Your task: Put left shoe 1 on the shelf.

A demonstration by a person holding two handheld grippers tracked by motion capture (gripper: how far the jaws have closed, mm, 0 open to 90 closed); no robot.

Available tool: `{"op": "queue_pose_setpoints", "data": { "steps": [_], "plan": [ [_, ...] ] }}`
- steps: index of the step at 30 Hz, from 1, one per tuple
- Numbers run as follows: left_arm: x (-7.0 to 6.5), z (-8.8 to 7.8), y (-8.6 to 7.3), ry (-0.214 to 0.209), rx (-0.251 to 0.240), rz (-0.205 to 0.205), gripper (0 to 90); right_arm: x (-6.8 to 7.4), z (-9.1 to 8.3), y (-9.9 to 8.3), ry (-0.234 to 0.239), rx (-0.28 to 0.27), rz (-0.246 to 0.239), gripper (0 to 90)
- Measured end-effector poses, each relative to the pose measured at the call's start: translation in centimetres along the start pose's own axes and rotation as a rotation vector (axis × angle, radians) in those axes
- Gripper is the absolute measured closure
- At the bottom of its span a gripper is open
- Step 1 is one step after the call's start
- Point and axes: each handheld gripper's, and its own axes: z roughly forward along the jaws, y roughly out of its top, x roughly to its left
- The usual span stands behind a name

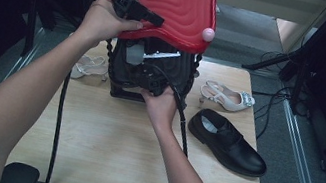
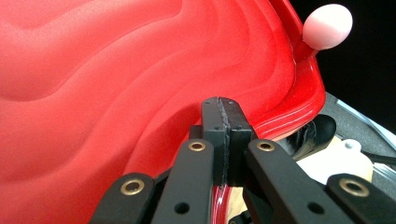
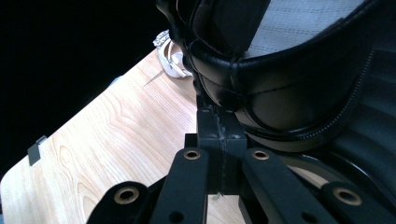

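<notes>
A suitcase stands on the wooden table [image 1: 105, 147], its red ribbed lid [image 1: 176, 2] raised over the black lower shell [image 1: 120, 76]. My left gripper [image 1: 157, 19] is at the lid's lower edge. In the left gripper view it [image 2: 220, 105] is shut, with the lid's red rim [image 2: 289, 116] pinched between the jaws. My right gripper [image 1: 147, 77] reaches into the case. In the right gripper view it [image 3: 219, 114] is shut at the heel edge of a black leather shoe [image 3: 280, 102] with grey lining, inside the zipped shell [image 3: 369, 112].
A second black shoe [image 1: 228, 141] lies on the table to the right. A white slingback heel [image 1: 228, 97] lies behind it, and another [image 1: 88, 65] lies left of the case. A pink knob [image 1: 207, 34] sticks out at the lid's corner. Cables trail off the table's right side.
</notes>
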Motion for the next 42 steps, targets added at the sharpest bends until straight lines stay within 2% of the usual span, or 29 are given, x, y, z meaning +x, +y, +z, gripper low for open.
{"op": "queue_pose_setpoints", "data": {
  "steps": [4,7,8,10,12,15,18,19,20,21,22,23,24,25,27,28,29,33,35,40,42],
  "plan": [
    [0.1,0.0,-0.1,-0.004,-0.006,-0.002,90.0,0.1,0.5,0.2,-0.009,0.005,-0.006,90.0],
    [0.1,0.0,-0.1,-0.005,-0.007,-0.004,90.0,0.2,1.0,0.2,0.001,0.000,0.005,90.0],
    [0.0,0.0,-0.2,-0.005,-0.011,-0.008,90.0,0.0,1.5,0.2,0.020,0.017,0.025,90.0],
    [0.1,0.0,-0.2,-0.007,-0.013,-0.008,90.0,-0.1,1.9,0.2,0.020,0.034,0.023,90.0],
    [0.1,0.0,-0.2,-0.010,-0.016,-0.009,90.0,-0.2,2.1,0.0,0.047,0.029,0.037,90.0],
    [0.2,-0.1,-0.3,-0.013,-0.018,-0.013,90.0,-0.1,2.1,-0.1,0.047,0.026,0.029,90.0],
    [0.3,-0.1,-0.2,-0.020,-0.011,-0.027,88.8,0.0,1.6,-0.6,0.060,0.033,0.021,90.0],
    [0.4,-0.2,-0.1,-0.025,-0.009,-0.028,83.4,0.1,1.1,-1.0,0.079,0.029,0.025,86.7],
    [0.4,-0.4,0.1,-0.034,-0.003,-0.048,80.3,0.2,0.9,-1.2,0.088,0.032,0.023,84.6],
    [0.4,-0.4,0.1,-0.034,-0.003,-0.048,78.9,0.2,0.7,-1.4,0.096,0.033,0.019,82.2],
    [0.3,-0.6,0.1,-0.039,0.000,-0.044,78.9,0.2,0.7,-1.4,0.096,0.033,0.019,82.2],
    [0.1,-0.8,0.1,-0.043,-0.004,-0.045,74.8,0.2,0.3,-1.8,0.109,0.035,-0.001,77.1],
    [-0.1,-1.0,0.1,-0.046,-0.008,-0.036,74.8,0.2,0.3,-1.8,0.109,0.035,-0.001,77.1],
    [-0.6,-1.4,0.0,-0.041,-0.009,-0.015,70.1,0.2,-0.2,-2.5,0.112,0.034,-0.017,73.2],
    [-0.9,-1.6,-0.1,-0.043,-0.002,-0.011,68.0,0.2,-0.5,-2.8,0.121,0.035,-0.025,71.1],
    [-1.1,-1.7,-0.3,-0.048,0.005,-0.010,63.8,0.1,-1.1,-3.5,0.136,0.028,-0.049,66.7],
    [-1.6,-2.0,-0.7,-0.045,0.004,0.004,61.4,0.0,-1.4,-4.0,0.140,0.023,-0.069,63.6],
    [-2.0,-2.3,-1.3,-0.061,-0.003,0.003,54.7,-0.2,-2.2,-5.1,0.152,0.029,-0.065,60.3],
    [-2.4,-2.5,-2.2,-0.056,-0.017,0.033,48.6,-0.4,-3.1,-6.0,0.165,0.032,-0.058,56.9],
    [-2.7,-2.8,-3.5,-0.071,-0.020,0.026,44.2,-0.8,-4.3,-7.3,0.167,0.039,-0.066,52.6],
    [-2.8,-3.0,-4.2,-0.077,-0.019,0.030,43.0,-1.1,-5.3,-8.1,0.161,0.038,-0.060,50.8]
  ]
}}
